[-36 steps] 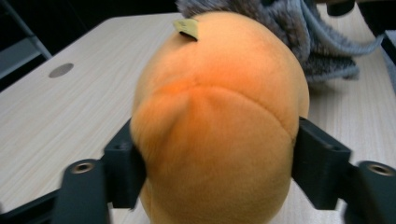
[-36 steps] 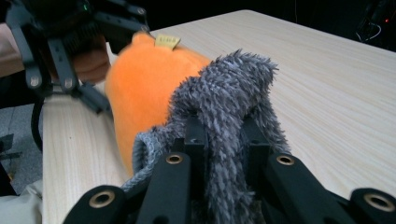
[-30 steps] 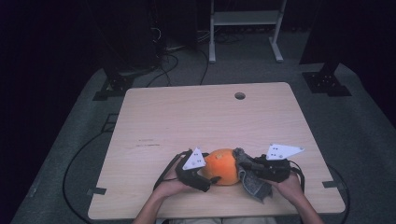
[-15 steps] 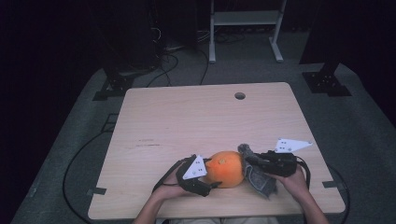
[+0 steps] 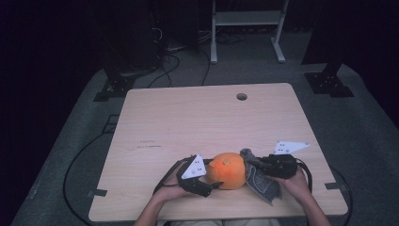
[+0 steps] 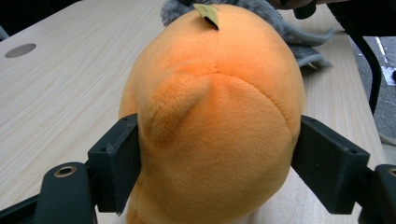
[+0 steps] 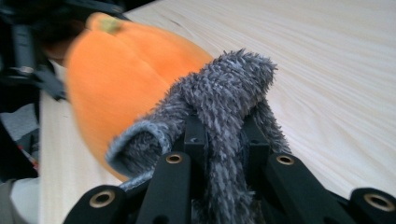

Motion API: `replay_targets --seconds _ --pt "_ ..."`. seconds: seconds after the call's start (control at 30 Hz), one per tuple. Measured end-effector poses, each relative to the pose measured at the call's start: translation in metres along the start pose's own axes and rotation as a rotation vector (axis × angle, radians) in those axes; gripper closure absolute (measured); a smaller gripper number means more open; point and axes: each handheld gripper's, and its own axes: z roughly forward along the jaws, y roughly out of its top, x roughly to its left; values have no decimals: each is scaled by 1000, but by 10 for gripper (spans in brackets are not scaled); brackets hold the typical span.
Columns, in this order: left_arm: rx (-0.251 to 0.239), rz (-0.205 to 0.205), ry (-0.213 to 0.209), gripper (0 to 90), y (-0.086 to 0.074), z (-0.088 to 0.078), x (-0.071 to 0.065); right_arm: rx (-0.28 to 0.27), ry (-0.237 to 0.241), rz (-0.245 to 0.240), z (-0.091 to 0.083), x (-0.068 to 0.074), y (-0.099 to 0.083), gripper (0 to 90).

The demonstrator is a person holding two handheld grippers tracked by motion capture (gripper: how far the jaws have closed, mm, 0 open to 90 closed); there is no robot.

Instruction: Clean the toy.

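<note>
My left gripper (image 5: 203, 181) has just been closing its jaws, which now press both flanks of the orange plush (image 6: 217, 116); it sits on the counter (image 5: 197, 122) squarely between them. My right gripper (image 5: 256, 165) is clamped tight on a fold of the grey fuzzy cloth (image 7: 224, 107), which rises between its jaws and lies against the plush just ahead. Judgement: keep the left hold steady and low, and draw the cloth across the plush with even tension, avoiding any tug that rolls it free.

Orange plush (image 5: 227, 169) touching grey cloth (image 5: 259, 181)
</note>
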Motion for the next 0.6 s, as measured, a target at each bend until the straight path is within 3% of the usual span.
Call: replay_targets --seconds 0.07,0.13,0.23,0.27,0.33,0.47,0.6 --pt "4 -5 -13 208 -1 -1 1 1 -12 -1 -3 -3 1 765" --pt "3 -15 -23 201 -4 -3 3 -39 2 -9 -7 0 5 766" --pt "-8 -25 -28 200 -5 -2 4 -122 66 -39 -9 12 18 766" --pt "-8 -25 -33 200 -5 -2 4 -126 87 -53 -7 16 22 766" --pt "-8 -41 -49 185 -4 -3 6 -79 96 -70 1 22 23 767" --pt "-76 -184 -81 130 -2 -7 14 -70 94 -41 5 19 16 768" --pt "-56 -133 -64 210 -2 -4 9 -75 108 -28 3 17 11 767"
